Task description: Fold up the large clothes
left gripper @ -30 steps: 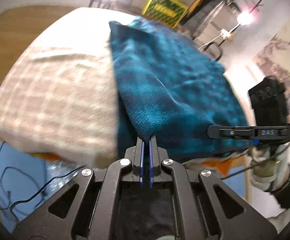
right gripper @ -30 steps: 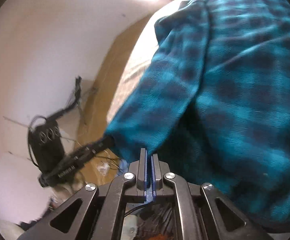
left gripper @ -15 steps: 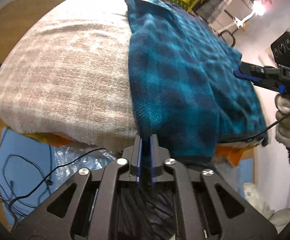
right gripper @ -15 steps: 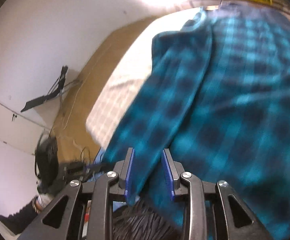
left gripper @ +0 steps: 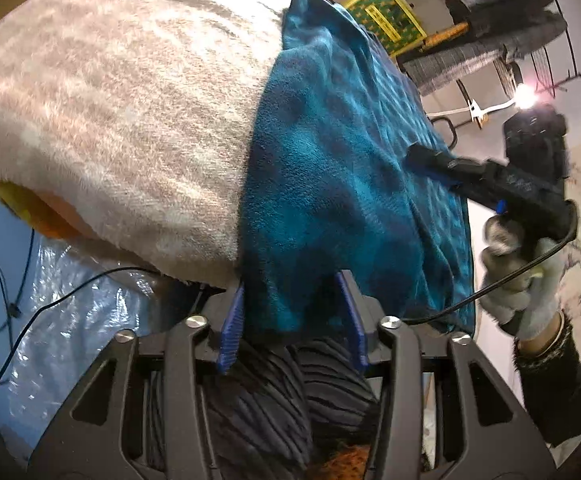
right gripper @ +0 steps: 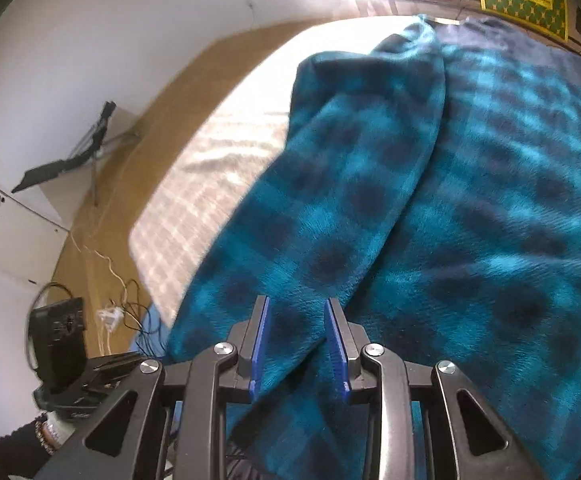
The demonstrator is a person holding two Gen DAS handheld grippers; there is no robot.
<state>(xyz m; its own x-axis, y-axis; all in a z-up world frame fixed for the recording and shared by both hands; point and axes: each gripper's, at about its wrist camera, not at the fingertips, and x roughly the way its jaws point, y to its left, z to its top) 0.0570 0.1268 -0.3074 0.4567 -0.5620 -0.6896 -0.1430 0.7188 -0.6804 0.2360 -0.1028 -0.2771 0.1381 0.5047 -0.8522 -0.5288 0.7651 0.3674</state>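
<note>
A: Task thing first. What and where?

B: Teal-and-navy checked fleece garment [left gripper: 342, 168], fluffy nap, lying across the right part of a beige-and-cream plaid blanket [left gripper: 130, 120] on a bed. Near hem hangs over the bed's near edge.

A: Folded?

B: Partly. In the right wrist view a long sleeve-like panel [right gripper: 354, 184] lies doubled over the body of the garment, running from the far end down to the near edge. Surface has soft wrinkles, not flat.

A: Left gripper [left gripper: 292, 322]?

B: Jaws opening, blue pads spread; the near hem sits between them, pads not pressing it.

A: Right gripper [right gripper: 298, 340]?

B: Spread apart too, near end of that folded panel between the pads, loose, no pinch. In the left wrist view it hovers over the garment's right side, held by a hand in a white knit glove [left gripper: 526, 280].

A: Surroundings?

B: Blue plastic sheet [left gripper: 70, 280] with black cables near left under the bed edge, yellow-green patterned crate [left gripper: 386, 20] far beyond the bed, tan wood floor [right gripper: 194, 92] to the left.
</note>
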